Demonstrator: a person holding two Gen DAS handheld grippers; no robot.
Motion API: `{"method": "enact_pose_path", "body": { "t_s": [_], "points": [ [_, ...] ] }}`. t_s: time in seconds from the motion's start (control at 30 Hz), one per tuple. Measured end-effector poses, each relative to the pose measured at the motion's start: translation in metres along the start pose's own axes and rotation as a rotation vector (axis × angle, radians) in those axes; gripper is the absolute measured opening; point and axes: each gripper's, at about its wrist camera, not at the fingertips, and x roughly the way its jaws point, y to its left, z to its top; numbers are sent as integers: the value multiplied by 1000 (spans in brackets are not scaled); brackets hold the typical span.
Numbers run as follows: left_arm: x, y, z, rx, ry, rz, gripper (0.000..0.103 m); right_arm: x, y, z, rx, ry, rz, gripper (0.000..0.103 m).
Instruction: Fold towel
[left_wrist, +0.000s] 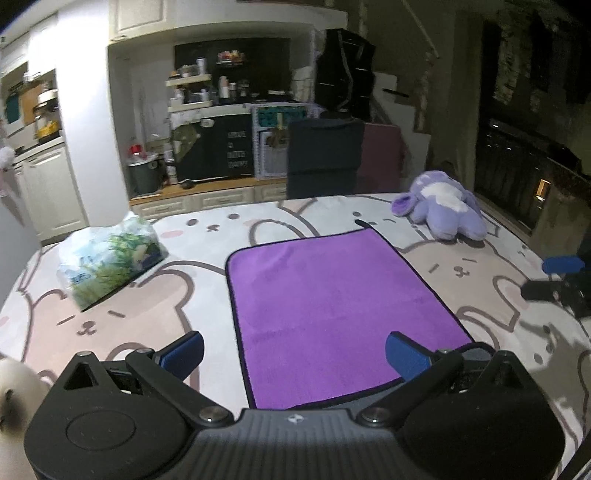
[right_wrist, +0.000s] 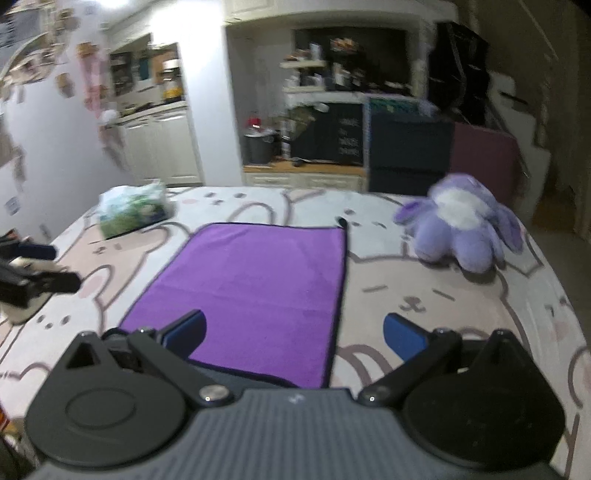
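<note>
While it lies flat and unfolded on the bunny-print bed cover (left_wrist: 110, 314), the one purple towel (left_wrist: 332, 306) fills the centre of the left wrist view, its dark-trimmed near edge running just above the gripper body at the bottom of the frame. The left gripper (left_wrist: 294, 350) is spread wide, its two blue-padded fingers (left_wrist: 184, 349) apart and holding nothing: one pad hangs over the bare cover at lower left, the other over the towel's near right corner. In the right wrist view the same towel (right_wrist: 255, 291) sits centre-left, and the right gripper (right_wrist: 294, 339) is likewise wide and empty, one pad over the towel's near edge, the other over the cover to its right. Each gripper also shows at the edge of the other's view. One purple plush toy (left_wrist: 443, 210) rests at the upper right of the cover, well apart from the towel, and one plastic-wrapped package (left_wrist: 110, 258) lies at the left. Behind the bed, shelves and cabinets hold blurred clutter.
</note>
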Motion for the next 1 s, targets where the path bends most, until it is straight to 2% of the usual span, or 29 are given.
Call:
{"method": "enact_pose_path", "body": {
  "t_s": [0.1, 0.3, 0.43, 0.6, 0.8, 1.0],
  "points": [
    [13, 7, -4, 17, 25, -43, 103, 11, -11, -3, 19, -19, 13, 103],
    [39, 31, -12, -8, 97, -162, 103, 32, -25, -12, -6, 33, 105, 103],
    [49, 44, -18, -16, 140, -176, 103, 48, -32, -17, 21, 101, 133, 103],
    [57, 55, -27, -28, 189, -225, 101, 56, -40, -20, 37, 126, 183, 103],
    [64, 55, -35, -24, 231, -286, 82, 66, -41, -24, 0, 173, 230, 102],
    [73, 50, -44, -14, 284, -329, 62, 75, -38, -32, -51, 223, 276, 94]
  ]
}}
